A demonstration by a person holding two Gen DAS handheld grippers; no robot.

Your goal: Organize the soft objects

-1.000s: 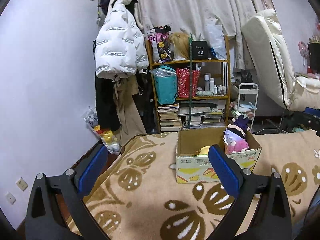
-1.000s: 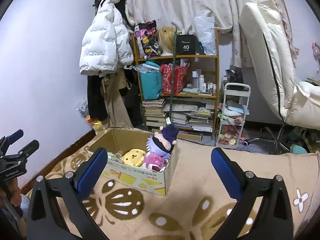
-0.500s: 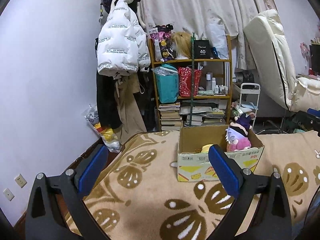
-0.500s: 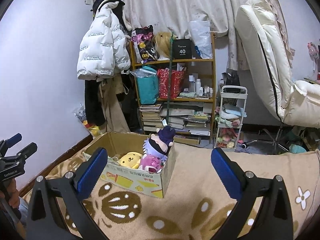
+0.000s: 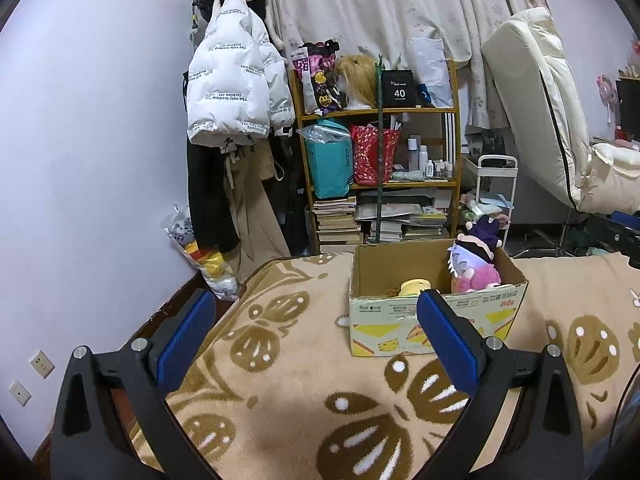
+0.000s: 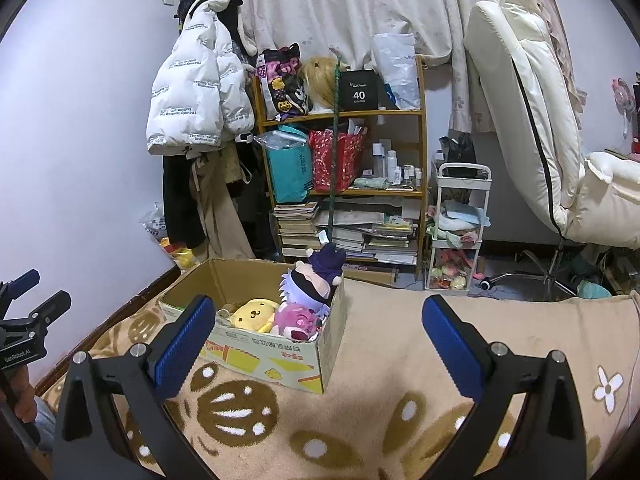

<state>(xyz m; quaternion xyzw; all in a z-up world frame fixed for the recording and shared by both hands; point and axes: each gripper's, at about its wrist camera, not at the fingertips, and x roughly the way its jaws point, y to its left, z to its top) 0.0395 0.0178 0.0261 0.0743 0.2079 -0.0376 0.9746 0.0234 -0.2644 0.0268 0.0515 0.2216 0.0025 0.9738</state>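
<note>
A cardboard box (image 5: 436, 320) (image 6: 276, 354) rests on the patterned beige blanket (image 5: 288, 368) (image 6: 392, 360). Inside it sit a yellow plush (image 6: 254, 314) (image 5: 414, 286), a pink plush (image 6: 298, 320) (image 5: 478, 278) and a doll with pale purple hair and a dark hat (image 6: 314, 280) (image 5: 474, 248). My left gripper (image 5: 316, 328) hovers open and empty over the blanket, short of the box. My right gripper (image 6: 318, 332) is also open and empty, with its left finger in front of the box's near corner. The left gripper (image 6: 28, 308) also shows at the right wrist view's left edge.
A wooden shelf (image 5: 380, 168) (image 6: 344, 168) crammed with bags, bottles and books stands behind the box. A white puffer jacket (image 5: 236, 88) hangs on the wall. A small white cart (image 6: 460, 224) and a cream reclining chair (image 6: 532, 120) stand to the right.
Both views have shifted slightly upward and back, so the box sits a little lower and farther. Both grippers stay open and empty. Nothing in the box has moved.
</note>
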